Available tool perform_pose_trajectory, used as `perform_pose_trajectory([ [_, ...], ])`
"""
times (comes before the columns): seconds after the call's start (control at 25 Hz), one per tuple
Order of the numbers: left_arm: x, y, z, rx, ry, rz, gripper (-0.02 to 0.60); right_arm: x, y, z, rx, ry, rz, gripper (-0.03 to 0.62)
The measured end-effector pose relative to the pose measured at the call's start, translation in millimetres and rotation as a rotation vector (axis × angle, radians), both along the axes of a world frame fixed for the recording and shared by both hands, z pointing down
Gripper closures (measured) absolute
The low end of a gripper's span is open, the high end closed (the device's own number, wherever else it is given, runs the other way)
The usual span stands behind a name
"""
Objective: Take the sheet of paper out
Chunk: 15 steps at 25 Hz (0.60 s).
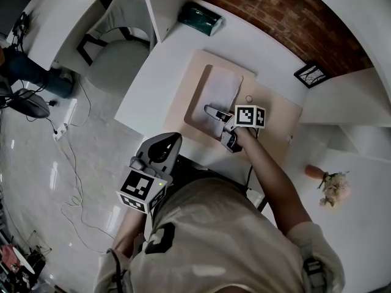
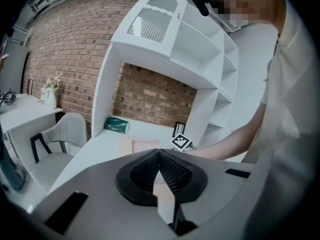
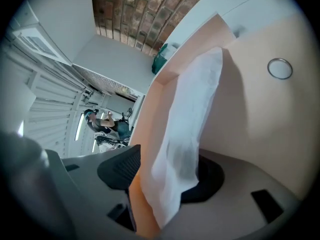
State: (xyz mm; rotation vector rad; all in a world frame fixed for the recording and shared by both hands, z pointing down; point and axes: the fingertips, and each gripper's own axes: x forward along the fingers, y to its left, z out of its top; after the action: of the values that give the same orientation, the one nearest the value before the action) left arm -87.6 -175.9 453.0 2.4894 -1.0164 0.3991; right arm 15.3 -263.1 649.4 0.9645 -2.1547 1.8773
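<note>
A white sheet of paper lies in a beige folder on the white desk. My right gripper is at the sheet's near edge. In the right gripper view the sheet and an orange-beige folder edge run between the pads, which press on them from both sides, so the right gripper is shut on them. My left gripper hangs off the desk's near edge, close to the person's body. Its jaws meet at the tips, shut on nothing, in the left gripper view.
A small metal ring lies on the beige mat right of the sheet. A green tissue box sits at the desk's back, and a dark picture frame at the back right. A grey chair stands left; a flower vase right.
</note>
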Motion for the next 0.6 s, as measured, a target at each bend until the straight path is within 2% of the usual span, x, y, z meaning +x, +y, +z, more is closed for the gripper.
perform_pose_trajectory([
  [0.24, 0, 6, 4, -0.019, 0.001, 0.002, 0.563, -1, 3, 9, 0.013, 0.125, -0.014, 0.396],
  [0.44, -2, 0, -4, 0.005, 0.005, -0.022, 0.563, 8, 4, 22, -0.01, 0.261, -0.027, 0.531],
  [0.6, -2, 0, -1, 0.004, 0.006, -0.026, 0.565, 12, 3, 24, -0.015, 0.279, -0.017, 0.548],
])
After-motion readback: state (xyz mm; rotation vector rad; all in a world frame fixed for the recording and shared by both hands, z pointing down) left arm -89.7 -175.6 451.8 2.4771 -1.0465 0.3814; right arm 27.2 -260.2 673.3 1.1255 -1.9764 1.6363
